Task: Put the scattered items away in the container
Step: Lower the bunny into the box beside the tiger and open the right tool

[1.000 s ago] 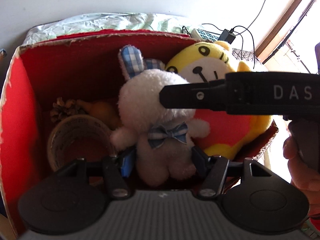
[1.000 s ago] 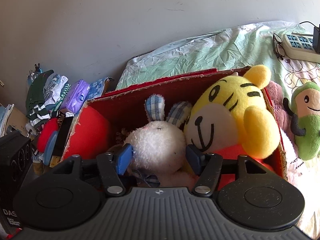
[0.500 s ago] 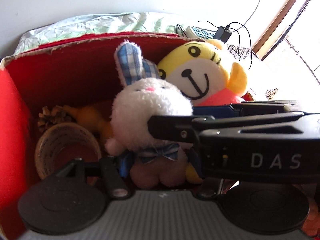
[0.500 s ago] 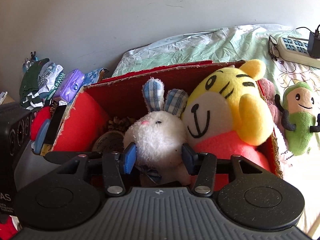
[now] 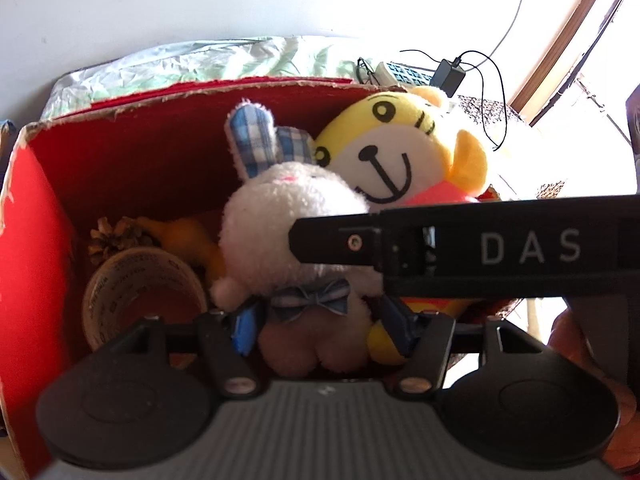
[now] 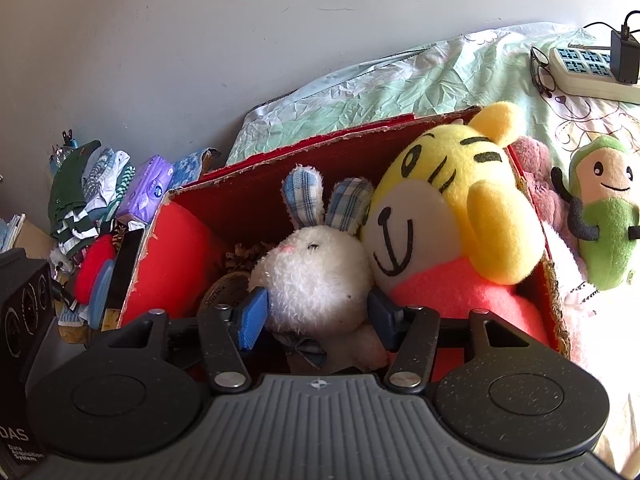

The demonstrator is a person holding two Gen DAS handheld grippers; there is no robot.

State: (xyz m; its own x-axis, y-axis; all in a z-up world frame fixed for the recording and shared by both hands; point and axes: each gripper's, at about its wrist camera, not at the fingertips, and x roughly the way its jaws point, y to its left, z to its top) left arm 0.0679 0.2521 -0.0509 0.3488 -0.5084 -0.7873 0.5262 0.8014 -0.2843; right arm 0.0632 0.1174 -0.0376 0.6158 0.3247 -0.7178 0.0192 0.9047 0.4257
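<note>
While the fluffy white plush rabbit sits inside the red cardboard box, the opening right gripper brackets its head and the left gripper clamps its body.

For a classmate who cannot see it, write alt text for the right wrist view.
A white plush rabbit sits in a red cardboard box between the right gripper's opening jaws, beside a yellow plush tiger.
</note>
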